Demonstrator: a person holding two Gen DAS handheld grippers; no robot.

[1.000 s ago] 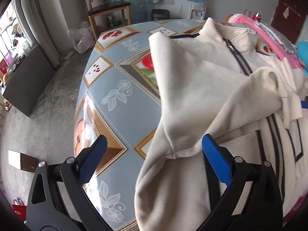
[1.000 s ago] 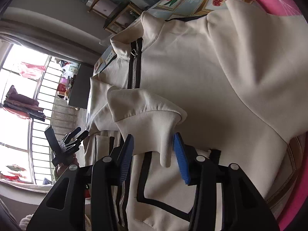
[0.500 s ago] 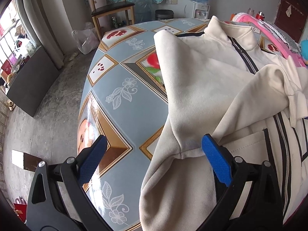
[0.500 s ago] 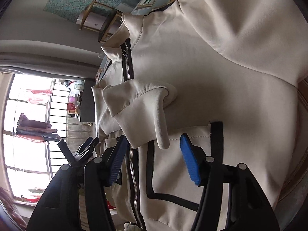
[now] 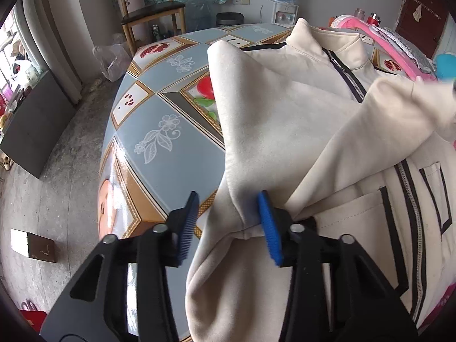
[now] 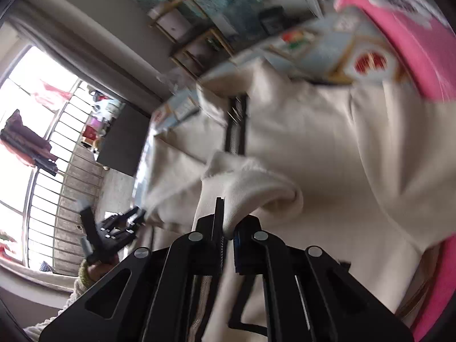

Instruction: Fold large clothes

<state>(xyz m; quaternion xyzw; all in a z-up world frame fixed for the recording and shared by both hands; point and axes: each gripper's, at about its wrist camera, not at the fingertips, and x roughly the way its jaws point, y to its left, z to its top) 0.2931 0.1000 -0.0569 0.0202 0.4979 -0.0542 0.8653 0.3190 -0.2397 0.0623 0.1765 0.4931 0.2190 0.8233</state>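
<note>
A cream zip-up jacket with black trim lies on the patterned table, collar at the far end. My left gripper sits at the jacket's left armpit, its jaws closing around a fold of cloth. The right pad touches that fold and the left pad stands clear of it. From there the sleeve runs up to the right. In the right wrist view my right gripper is shut on the sleeve cuff and holds it above the jacket's front. The left gripper also shows there, at lower left.
A pink item lies along the table's far right edge. Behind the table stand a wooden chair, a black bin and a water dispenser. A dark panel leans at the left, above bare concrete floor.
My left jaws have narrowed from wide apart onto the armpit fold. My right gripper has shut on the cuff and risen with it, pulling the sleeve end up.
</note>
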